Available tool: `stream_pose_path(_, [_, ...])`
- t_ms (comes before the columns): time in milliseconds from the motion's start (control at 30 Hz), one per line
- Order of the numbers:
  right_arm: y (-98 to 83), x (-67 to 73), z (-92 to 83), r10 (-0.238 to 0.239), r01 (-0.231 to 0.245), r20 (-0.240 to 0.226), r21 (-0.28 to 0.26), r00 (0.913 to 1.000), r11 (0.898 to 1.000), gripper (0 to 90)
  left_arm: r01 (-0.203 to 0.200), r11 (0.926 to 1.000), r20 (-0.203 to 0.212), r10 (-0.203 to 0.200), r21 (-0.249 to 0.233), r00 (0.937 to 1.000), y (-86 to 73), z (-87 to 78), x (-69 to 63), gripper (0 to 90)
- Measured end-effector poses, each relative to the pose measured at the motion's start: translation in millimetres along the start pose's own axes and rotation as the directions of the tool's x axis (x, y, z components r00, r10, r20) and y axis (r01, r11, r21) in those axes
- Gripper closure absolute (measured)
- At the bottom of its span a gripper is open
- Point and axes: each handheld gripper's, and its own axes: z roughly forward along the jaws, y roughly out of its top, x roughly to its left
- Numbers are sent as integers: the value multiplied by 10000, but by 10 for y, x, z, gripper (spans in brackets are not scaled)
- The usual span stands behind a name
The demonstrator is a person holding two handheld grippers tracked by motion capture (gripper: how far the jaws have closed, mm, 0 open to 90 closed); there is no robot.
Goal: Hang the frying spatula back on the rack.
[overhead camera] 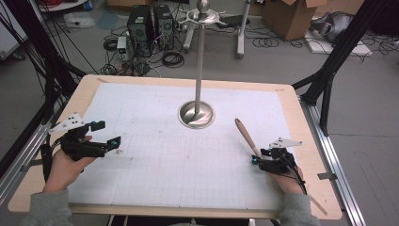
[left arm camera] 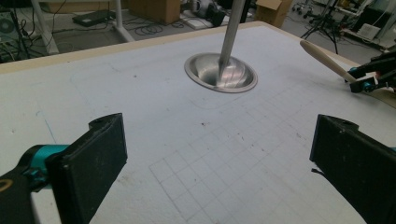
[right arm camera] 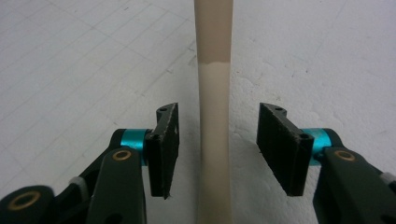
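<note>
While apart, right gripper (right arm camera: 218,140) jaws straddle the wooden handle (right arm camera: 214,93).

Left gripper (overhead camera: 109,133) low at 9 o'clock, jaws spread wide, pointing toward 3. Right gripper (overhead camera: 254,157) at 4 o'clock, jaws half apart, pads pressing on nothing.

A metal stand (overhead camera: 197,113) rises from its round base near the tabletop's (overhead camera: 141,141) far edge, on white gridded sheet (overhead camera: 155,160)

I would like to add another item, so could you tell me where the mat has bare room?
The white grid mat lies bare between the left gripper and right gripper, below the metal stand base. It is crowded around the wooden handle.
</note>
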Motion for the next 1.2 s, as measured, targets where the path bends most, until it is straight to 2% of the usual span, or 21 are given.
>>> stream_pose_path(267, [-4,22,-2,-249,248,95,31,9996,9997,614,6,10000,-38,-6,0,10000,-5,-2,6,44])
stream_pose_path(467, [-14,21,-13,-171,171,132,24,9998,9999,662,6,10000,-25,-6,-15,10000,-3,-9,10,44])
stream_pose_path(633, [-21,14,-18,-236,236,-7,16,9997,9997,763,-23,10000,-26,23,15,10000,-2,-10,8,44])
stream_pose_path(1067, [-23,-12,-24,22,-22,-253,7,9997,10000,779,64,10000,-36,-64,24,10000,-14,3,17,44])
stream_pose_path(1200, [-22,-21,-25,36,-40,-572,-55,9984,10000,781,42,10000,-33,-42,19,10000,-10,-1,19,44])
